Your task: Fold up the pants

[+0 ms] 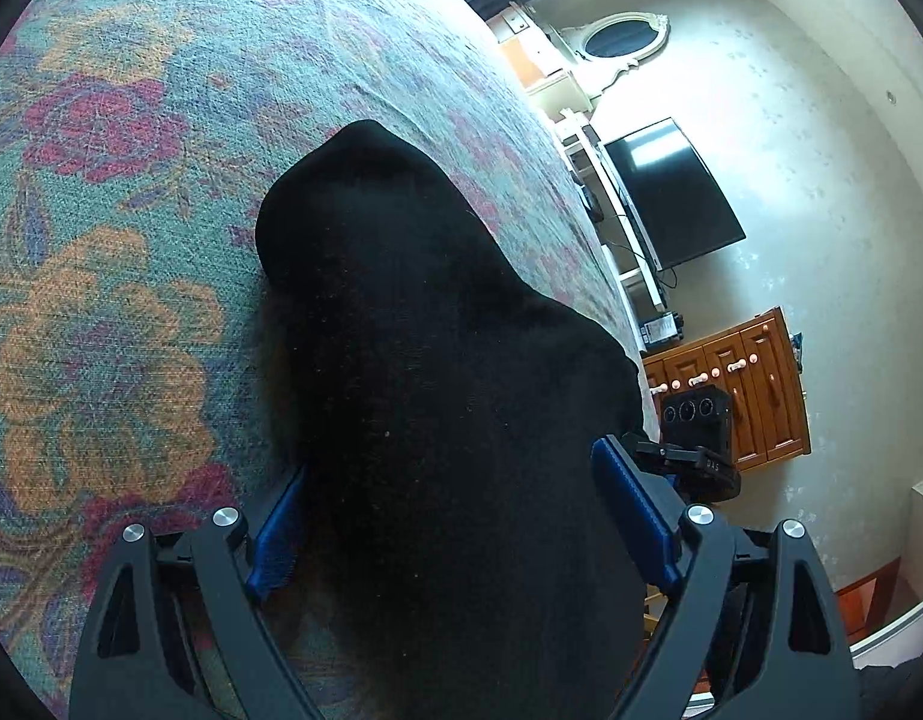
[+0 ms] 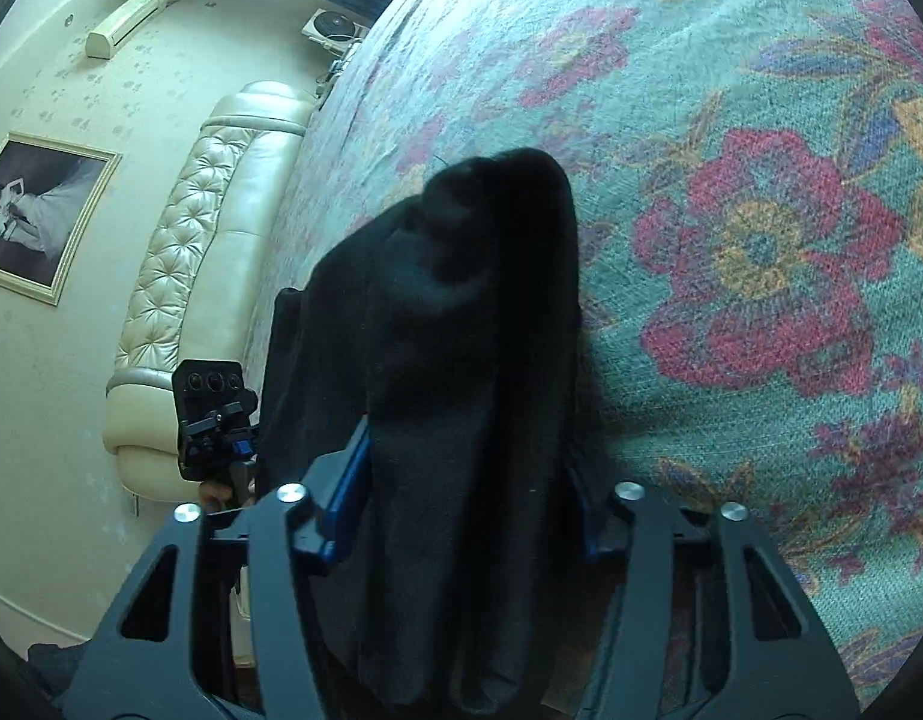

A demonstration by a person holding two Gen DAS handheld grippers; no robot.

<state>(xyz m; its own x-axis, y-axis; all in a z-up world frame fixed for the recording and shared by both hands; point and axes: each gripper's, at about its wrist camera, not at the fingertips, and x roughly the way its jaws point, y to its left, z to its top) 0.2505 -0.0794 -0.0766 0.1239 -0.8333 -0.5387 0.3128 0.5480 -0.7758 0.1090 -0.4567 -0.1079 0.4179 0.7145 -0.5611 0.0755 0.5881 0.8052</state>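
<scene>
Black pants held up over a floral bedspread.
The left gripper [image 1: 449, 516] and right gripper [image 2: 467, 480] each clamp the pants [image 1: 437, 360], which hang ahead of both above the bedspread [image 1: 113, 192]; no readable writing.

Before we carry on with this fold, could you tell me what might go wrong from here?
1. Thick black pants bulge between the left gripper's blue pads; a layer could slip out.
2. In the right gripper the cloth hangs in uneven bunches, so the fold may land crooked on the floral bedspread.
3. The other gripper is close by; they could bump.
</scene>
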